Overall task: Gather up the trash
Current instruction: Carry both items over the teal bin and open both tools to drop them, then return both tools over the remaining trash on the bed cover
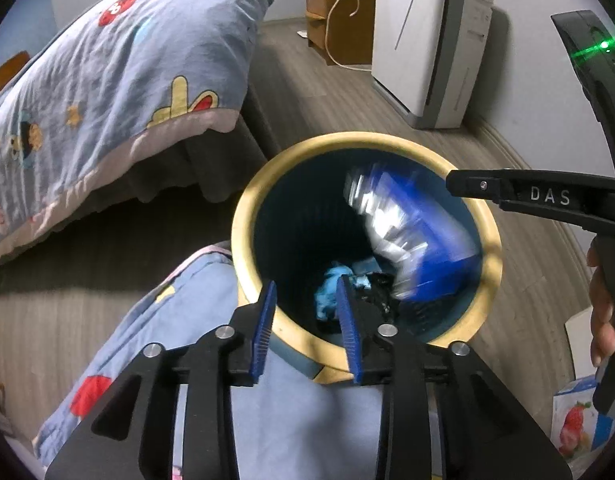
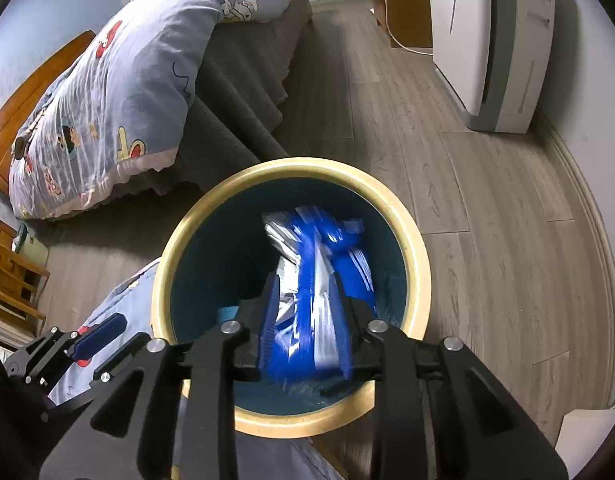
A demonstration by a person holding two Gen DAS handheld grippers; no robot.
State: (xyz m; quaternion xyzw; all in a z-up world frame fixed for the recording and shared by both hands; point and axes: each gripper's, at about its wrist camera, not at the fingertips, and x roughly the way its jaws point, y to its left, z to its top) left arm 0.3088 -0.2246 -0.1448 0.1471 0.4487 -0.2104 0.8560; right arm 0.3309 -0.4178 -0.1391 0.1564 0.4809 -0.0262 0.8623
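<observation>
Right wrist view: right gripper [image 2: 305,332] spread, blurred blue-silver wrapper [image 2: 307,280] between its fingers, inside the bin [image 2: 421,264]. Left gripper [image 1: 309,328] spread and empty, straddling the bin rim.

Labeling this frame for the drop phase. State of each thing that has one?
left hand-held gripper: open, empty, at the bin's near rim
right hand-held gripper: open, over the bin mouth
blue-and-silver wrapper: motion-blurred, inside the bin mouth, seems released
trash bin: upright, uncovered, some trash at the bottom
strawberry carton: outside the bin
</observation>
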